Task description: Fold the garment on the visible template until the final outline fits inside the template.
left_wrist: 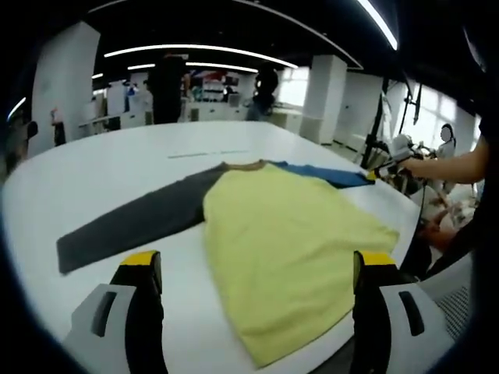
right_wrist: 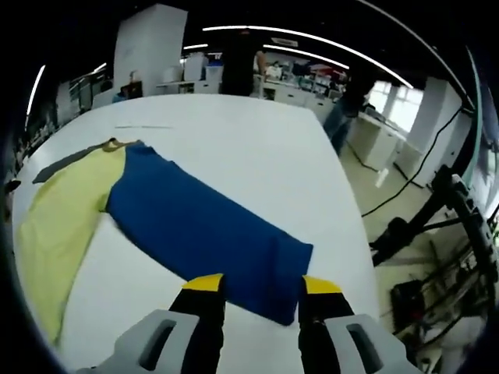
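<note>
Left gripper [left_wrist: 257,269] has its yellow-tipped jaws spread wide apart, hanging over the near edge of the yellow body panel [left_wrist: 288,249] of the shirt, not gripping anything. Right gripper [right_wrist: 261,287] has its jaws parted too, straddling the cuff end of the blue sleeve [right_wrist: 203,226]; can't really tell if the tips touch the cloth.

The shirt lies flat and spread out on a big white table [left_wrist: 117,167]: yellow middle, grey sleeve [left_wrist: 132,222] stretched off to one side, blue sleeve to the other, brownish collar [left_wrist: 245,164] at the far end. Behind the table there's an open office with desks and ceiling strip lights.
</note>
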Tool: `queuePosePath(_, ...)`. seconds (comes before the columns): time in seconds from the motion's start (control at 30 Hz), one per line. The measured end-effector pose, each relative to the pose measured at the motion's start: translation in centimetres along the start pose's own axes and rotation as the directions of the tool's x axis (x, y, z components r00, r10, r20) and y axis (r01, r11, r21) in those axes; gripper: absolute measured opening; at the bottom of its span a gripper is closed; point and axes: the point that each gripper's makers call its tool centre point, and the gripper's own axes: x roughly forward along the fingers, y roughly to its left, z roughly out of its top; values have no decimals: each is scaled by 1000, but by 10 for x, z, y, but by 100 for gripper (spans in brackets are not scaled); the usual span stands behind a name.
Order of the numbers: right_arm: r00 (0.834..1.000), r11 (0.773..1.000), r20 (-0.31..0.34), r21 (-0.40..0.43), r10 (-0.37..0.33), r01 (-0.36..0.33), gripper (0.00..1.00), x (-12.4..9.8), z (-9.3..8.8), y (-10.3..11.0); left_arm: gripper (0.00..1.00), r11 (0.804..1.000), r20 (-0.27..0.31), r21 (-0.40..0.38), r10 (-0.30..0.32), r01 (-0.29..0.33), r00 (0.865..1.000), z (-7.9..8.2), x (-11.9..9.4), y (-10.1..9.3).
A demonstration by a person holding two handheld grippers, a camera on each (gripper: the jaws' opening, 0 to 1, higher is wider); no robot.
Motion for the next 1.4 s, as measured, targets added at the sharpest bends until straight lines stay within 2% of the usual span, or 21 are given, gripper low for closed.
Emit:
queuePosePath(0.37,999,998,-28,-33,-45,44,16,13,-7,-21,99,1000,1,-7,5,-5,1000,-1,-1,1)
queuePosePath(0.57,997,995,-37,-75,-71,68,9,10,-8,-20,98,1000,4,-13,10,-10,1000,-1,-3,3)
queuePosePath(0.73,997,995,-40,-78,-65,62,6,11,-9,-17,98,1000,3,-17,11,-11,1000,-2,-4,4)
queuePosePath(0.8,996,993,-37,-88,-77,73,0,15,-9,-25,98,1000,5,-19,15,-15,1000,-2,-5,5)
queuePosePath(1.07,995,992,-33,-82,-96,93,0,10,-6,-26,97,1000,11,-20,17,-17,1000,-1,-5,4)
queuePosePath(1.13,994,993,-30,-71,-101,99,0,14,-6,-34,97,1000,11,-20,16,-16,1000,-1,-5,4)
queuePosePath(1.4,991,990,-5,-54,-132,132,0,1,3,-35,97,1000,12,-16,12,-12,1000,-2,-5,3)
